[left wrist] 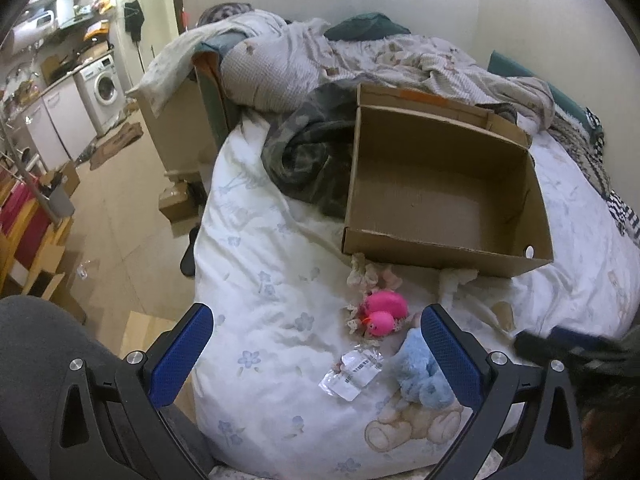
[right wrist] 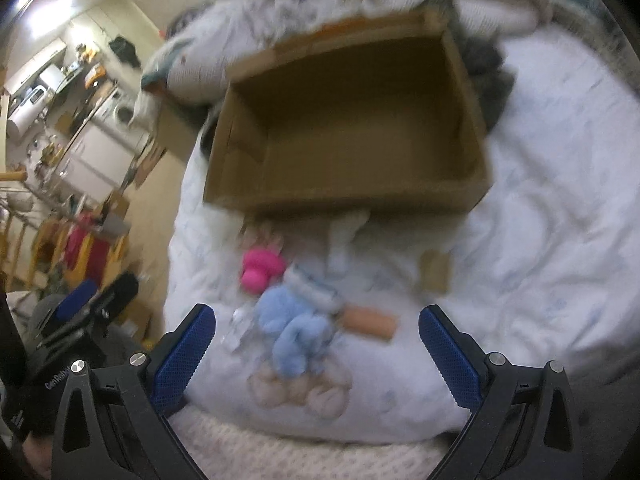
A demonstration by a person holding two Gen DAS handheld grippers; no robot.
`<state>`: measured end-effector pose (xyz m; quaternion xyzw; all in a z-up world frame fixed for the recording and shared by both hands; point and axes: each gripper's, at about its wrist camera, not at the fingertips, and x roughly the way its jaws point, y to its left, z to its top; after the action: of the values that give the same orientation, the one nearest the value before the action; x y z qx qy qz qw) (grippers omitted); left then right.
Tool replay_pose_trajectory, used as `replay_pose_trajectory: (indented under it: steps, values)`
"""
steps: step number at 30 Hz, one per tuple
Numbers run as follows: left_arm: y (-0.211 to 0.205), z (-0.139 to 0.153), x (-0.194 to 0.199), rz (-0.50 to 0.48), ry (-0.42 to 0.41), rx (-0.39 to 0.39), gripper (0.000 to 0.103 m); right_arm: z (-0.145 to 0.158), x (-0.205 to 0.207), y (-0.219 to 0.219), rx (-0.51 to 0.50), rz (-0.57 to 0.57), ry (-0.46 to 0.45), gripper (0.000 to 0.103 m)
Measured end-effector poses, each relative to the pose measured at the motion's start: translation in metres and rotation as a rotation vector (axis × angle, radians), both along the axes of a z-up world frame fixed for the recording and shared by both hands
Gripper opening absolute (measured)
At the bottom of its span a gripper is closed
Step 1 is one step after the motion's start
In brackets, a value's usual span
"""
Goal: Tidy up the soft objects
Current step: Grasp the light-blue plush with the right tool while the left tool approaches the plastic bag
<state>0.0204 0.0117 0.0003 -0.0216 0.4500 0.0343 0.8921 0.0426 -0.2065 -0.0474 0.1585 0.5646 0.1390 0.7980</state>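
- Left gripper: jaws spread wide, nothing between the pads, hanging over the near end of the bed.
- Right gripper: jaws also spread wide, empty. Its view is motion-blurred, so fine detail is unreliable.
- Blue plush toy: lies on the white floral duvet, just inside the left gripper's right finger, partly hidden behind it. In the right wrist view the same toy sits between the jaws, left of centre, just ahead of the fingertips.
- Pink plush toy: ahead of the left jaws, right of centre, just beyond the blue one; lacy fabric touches it at the edges.
- Plastic tag with a barcode: flat on the duvet between the left jaws, just left of the blue toy.
- Cardboard box: open, interior bare, well ahead of both grippers; its near wall is just past the pink toy.
- Tan cylindrical item: between the right jaws, just right of the blue toy; too blurred to identify.
- Camouflage fabric: bunched against the box's left side, far ahead of the left jaws.
- Washing machine: far ahead-left of the left gripper, across the floor.
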Motion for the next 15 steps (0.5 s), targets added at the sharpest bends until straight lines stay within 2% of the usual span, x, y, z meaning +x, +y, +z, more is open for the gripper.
replay_pose_trajectory:
  steps: [3, 5, 10, 12, 14, 15]
  values:
    - [0.004, -0.004, 0.004, 0.005, 0.029, -0.024, 0.103, -0.025, 0.004, 0.012, 0.004, 0.004, 0.075, 0.103]
    - [0.007, -0.008, 0.007, 0.021, 0.051, -0.035, 0.103, -0.041, 0.007, 0.017, 0.034, -0.011, 0.138, 0.092]
    - [0.017, -0.021, 0.015, 0.077, 0.129, -0.046, 0.103, -0.069, 0.018, 0.037, 0.028, -0.01, 0.204, 0.085]
    - [0.018, -0.024, 0.017, 0.083, 0.15, -0.055, 0.103, -0.079, 0.022, 0.042, 0.028, -0.006, 0.233, 0.074]
    - [0.019, -0.028, 0.017, 0.083, 0.171, -0.066, 0.103, -0.088, 0.026, 0.046, 0.054, 0.001, 0.259, 0.049]
    - [0.018, -0.03, 0.017, 0.079, 0.184, -0.072, 0.103, -0.09, 0.027, 0.048, 0.056, 0.006, 0.261, 0.044]
